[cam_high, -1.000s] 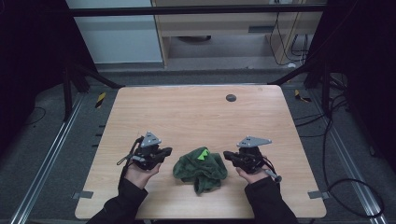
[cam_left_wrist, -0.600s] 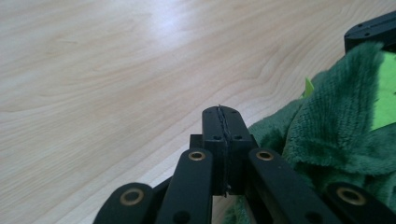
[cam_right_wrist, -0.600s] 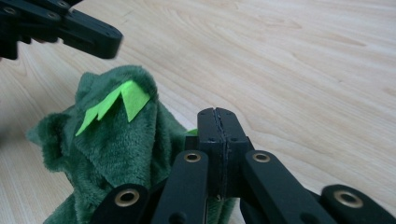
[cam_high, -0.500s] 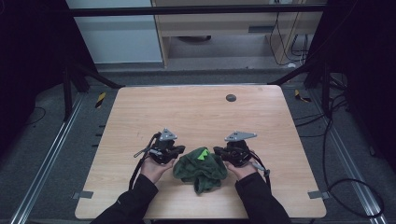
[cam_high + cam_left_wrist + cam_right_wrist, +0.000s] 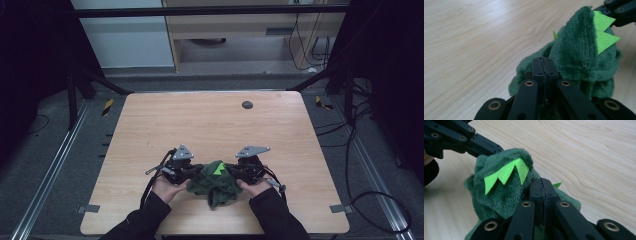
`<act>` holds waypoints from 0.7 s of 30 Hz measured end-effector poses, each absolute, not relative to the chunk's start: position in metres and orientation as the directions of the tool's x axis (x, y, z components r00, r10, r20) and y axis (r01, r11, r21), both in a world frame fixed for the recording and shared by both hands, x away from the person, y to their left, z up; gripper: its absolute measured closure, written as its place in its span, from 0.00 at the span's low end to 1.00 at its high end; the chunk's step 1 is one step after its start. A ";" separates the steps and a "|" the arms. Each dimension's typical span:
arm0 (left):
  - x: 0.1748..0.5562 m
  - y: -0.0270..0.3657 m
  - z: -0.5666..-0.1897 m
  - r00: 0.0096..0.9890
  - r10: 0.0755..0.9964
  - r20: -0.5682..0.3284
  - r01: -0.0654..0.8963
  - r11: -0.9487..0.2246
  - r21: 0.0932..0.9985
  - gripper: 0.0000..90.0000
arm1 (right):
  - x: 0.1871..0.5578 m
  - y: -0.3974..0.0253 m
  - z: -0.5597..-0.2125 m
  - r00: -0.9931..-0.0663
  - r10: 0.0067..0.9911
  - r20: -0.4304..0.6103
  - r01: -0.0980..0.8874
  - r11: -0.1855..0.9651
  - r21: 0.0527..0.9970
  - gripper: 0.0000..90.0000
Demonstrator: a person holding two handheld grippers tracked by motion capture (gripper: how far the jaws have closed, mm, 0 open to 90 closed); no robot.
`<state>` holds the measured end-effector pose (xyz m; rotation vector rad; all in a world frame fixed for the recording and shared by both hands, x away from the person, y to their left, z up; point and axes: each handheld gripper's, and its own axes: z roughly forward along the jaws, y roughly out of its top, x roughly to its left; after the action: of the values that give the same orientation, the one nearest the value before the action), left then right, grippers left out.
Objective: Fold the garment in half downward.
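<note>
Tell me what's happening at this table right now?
A person holds a gripper in each hand at either side of a crumpled dark green fleece garment with bright green felt spikes, near the front edge of the wooden table. The left gripper and the right gripper both have their fingers pressed together against the fleece; whether cloth is pinched between them is not clear.

Black grippers, brass screws, grey plates, dark sleeves.
</note>
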<state>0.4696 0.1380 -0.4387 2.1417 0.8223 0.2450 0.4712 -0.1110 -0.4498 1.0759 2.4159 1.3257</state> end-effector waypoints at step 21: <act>0.427 0.143 -0.434 0.822 0.560 -0.099 0.434 -0.504 0.747 1.00 | 0.438 -0.110 -0.445 -0.771 0.611 0.181 0.480 0.370 0.795 0.98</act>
<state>0.4271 0.1427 -0.4342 2.1789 0.7257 0.1965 0.4379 -0.1105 -0.4452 0.9931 2.4779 1.3623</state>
